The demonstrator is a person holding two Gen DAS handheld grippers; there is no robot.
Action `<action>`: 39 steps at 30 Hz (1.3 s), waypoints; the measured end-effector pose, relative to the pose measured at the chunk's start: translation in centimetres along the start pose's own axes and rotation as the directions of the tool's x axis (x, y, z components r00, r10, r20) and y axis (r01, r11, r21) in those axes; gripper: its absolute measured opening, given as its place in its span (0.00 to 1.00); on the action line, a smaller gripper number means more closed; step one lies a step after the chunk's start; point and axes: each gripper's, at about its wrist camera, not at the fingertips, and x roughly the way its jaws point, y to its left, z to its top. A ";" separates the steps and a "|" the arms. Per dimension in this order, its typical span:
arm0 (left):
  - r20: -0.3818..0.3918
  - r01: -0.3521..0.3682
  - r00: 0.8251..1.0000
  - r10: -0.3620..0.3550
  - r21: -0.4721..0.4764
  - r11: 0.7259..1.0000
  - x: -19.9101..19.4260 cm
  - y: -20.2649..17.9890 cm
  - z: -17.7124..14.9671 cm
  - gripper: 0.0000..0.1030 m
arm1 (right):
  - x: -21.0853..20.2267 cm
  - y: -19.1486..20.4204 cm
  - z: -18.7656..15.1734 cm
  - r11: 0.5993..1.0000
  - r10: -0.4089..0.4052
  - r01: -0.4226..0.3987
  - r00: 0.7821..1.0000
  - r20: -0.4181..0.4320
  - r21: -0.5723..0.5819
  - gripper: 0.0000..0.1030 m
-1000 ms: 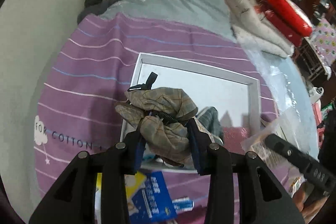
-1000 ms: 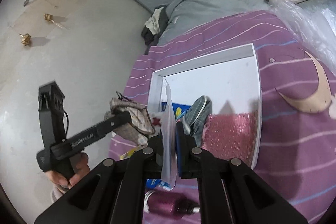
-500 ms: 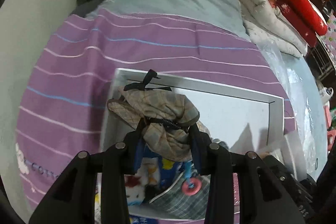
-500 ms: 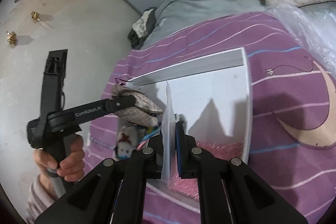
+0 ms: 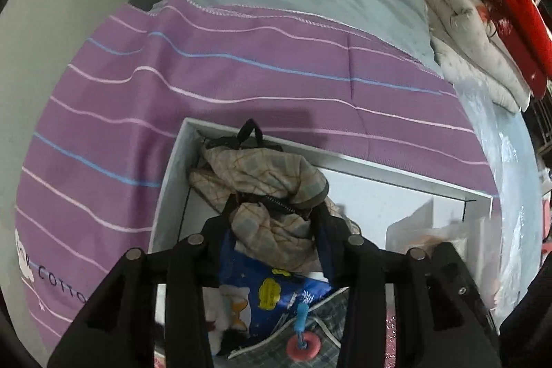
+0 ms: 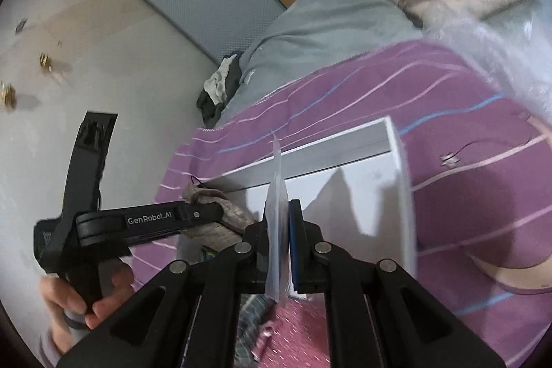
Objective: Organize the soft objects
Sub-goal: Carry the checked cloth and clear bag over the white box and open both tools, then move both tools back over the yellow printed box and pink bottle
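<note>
Left hand-held gripper (image 5: 274,223) points steeply down into a white box (image 5: 165,181) on the purple striped bed cover (image 5: 241,75). A crumpled beige plaid pouch (image 5: 262,192) with a black zipper sits between its fingers; the jaws are opening, pads look still at the fabric sides. The pouch hangs at the box's near-left corner, over a blue cartoon packet (image 5: 276,292) and a grey checked cloth (image 5: 321,326) already inside (pink ring clip on top).

Right hand-held gripper (image 6: 279,240) is nearly closed, pinching a thin clear plastic bag (image 6: 277,195) edge-on above the same box, with pink glittery material (image 6: 296,333) below. A person's hand (image 6: 79,292) grips the left tool's handle. Folded blankets (image 5: 476,33) lie at the bed's far side.
</note>
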 end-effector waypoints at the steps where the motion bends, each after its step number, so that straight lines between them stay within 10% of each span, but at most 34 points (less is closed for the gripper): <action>1: 0.002 -0.006 1.000 0.006 0.022 1.000 0.1 -0.3 -0.1 0.46 | 0.2 0.0 -0.1 1.000 -0.008 0.008 1.000 -0.008 0.002 0.06; 6: 0.016 0.093 0.995 -0.094 0.071 0.993 -1.1 -0.4 -1.8 0.55 | 0.0 1.8 -0.7 0.983 -0.136 0.128 0.989 -0.059 -0.132 0.20; 8: 0.012 0.133 0.991 -0.134 0.059 0.989 -1.4 -0.1 -2.4 0.56 | -0.4 3.0 -1.1 0.966 -0.181 0.165 0.981 -0.066 -0.198 0.37; 10: 0.022 0.142 0.989 -0.144 0.058 0.988 -2.2 0.2 -3.0 0.56 | -1.1 4.0 -1.4 0.925 -0.282 0.267 0.959 -0.016 -0.270 0.81; 16: 0.077 0.165 0.983 -0.167 0.033 0.986 -5.7 1.2 -4.0 0.56 | -4.3 6.4 -1.2 0.839 -0.380 0.388 0.920 0.098 -0.382 0.81; 28: 0.255 0.143 0.954 -0.157 0.072 0.987 -14.2 2.3 -6.9 0.56 | -9.6 12.0 -1.1 0.921 -0.208 0.220 0.976 0.071 -0.322 0.81; 39: 0.208 0.200 0.959 -0.193 -0.014 0.980 -14.4 6.3 -10.2 0.56 | -8.3 11.6 -1.8 0.985 -0.173 0.170 0.979 -0.105 -0.031 0.81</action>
